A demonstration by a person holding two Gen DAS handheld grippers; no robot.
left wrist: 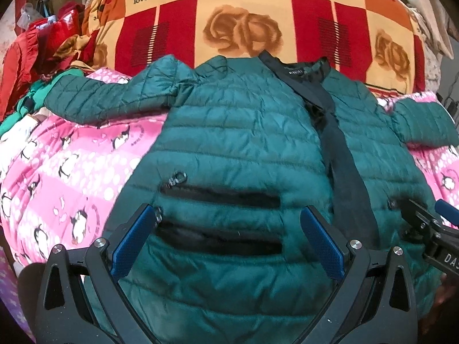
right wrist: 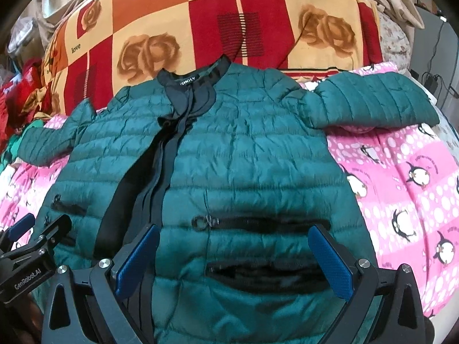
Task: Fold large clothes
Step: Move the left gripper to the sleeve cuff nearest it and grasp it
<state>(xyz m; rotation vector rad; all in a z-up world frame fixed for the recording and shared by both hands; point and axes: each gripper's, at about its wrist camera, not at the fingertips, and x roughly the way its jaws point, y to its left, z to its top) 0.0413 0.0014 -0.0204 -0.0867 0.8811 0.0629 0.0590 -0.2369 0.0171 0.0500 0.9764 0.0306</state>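
A dark green quilted puffer jacket point(left wrist: 243, 132) lies front-up and spread flat on the bed, collar away from me, black zipper band down the middle. It also shows in the right wrist view point(right wrist: 258, 157). Its left sleeve point(left wrist: 109, 97) and right sleeve point(right wrist: 373, 100) stick out sideways. My left gripper point(left wrist: 229, 229) is open over the jacket's left pockets near the hem. My right gripper point(right wrist: 235, 246) is open over the right pockets. Each gripper shows at the edge of the other's view, the right one point(left wrist: 430, 223) and the left one point(right wrist: 37, 235).
The jacket rests on a pink penguin-print blanket point(left wrist: 66, 172). A red, orange and cream checked quilt with roses point(right wrist: 229, 14) lies behind the collar. A heap of red and green clothes point(left wrist: 43, 57) sits at the far left. Cables and chargers point(right wrist: 430, 77) are at the far right.
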